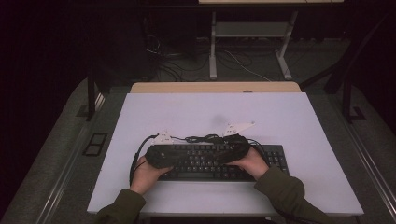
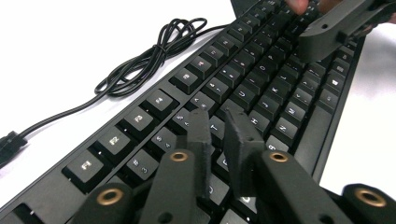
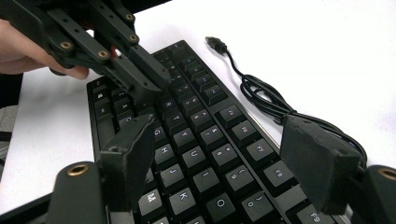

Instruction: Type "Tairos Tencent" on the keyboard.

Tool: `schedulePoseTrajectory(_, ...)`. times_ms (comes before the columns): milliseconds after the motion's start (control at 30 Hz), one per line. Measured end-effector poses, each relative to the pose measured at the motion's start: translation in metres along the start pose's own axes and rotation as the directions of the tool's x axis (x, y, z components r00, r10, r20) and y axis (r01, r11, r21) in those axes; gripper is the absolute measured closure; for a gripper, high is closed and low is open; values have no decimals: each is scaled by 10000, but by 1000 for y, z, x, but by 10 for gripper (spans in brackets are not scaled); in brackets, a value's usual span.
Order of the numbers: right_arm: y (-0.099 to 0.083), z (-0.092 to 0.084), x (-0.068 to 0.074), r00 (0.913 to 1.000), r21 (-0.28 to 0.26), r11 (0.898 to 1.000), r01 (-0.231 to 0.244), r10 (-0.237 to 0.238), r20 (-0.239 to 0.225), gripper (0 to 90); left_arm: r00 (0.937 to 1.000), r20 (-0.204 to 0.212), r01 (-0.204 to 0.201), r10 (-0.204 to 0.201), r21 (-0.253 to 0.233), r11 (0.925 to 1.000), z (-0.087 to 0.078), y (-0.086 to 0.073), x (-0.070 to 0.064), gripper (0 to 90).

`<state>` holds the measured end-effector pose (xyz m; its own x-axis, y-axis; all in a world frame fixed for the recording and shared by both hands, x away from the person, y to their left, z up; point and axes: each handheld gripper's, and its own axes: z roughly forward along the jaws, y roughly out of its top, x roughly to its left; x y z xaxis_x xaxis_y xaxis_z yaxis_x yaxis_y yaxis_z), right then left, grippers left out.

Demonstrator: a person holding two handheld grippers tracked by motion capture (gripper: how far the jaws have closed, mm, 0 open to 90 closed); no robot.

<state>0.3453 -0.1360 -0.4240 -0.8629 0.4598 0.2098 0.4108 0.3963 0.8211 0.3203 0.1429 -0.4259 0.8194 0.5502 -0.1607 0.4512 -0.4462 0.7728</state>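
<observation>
A black keyboard lies on the white table, near its front edge. Its coiled black cable rests just behind it, with the USB plug loose on the table. My left gripper hovers low over the keys around T and G, jaws almost together with nothing between them. From the other side, that gripper points down at the left half of the keyboard. My right gripper is open wide above the middle rows. It also appears as a dark body over the far keys.
Both hands meet over the keyboard's middle in the high view, left gripper and right gripper facing each other. White table surface stretches behind and beside the keyboard. A desk frame and floor cables lie beyond the table.
</observation>
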Motion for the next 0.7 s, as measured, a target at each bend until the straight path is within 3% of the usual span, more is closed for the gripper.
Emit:
schedulePoseTrajectory(300, 0, 0, 0, 10000, -16, 10000, 5, -5, 19, 266, 9999, -118, 53, -57, -281, 9996, -11, -6, -1, 651)
schedulePoseTrajectory(700, -2, -3, -1, 10000, 124, 9999, -25, 25, 8, 355, 9990, -435, 96, -114, -406, 9991, -15, -12, 1, 325)
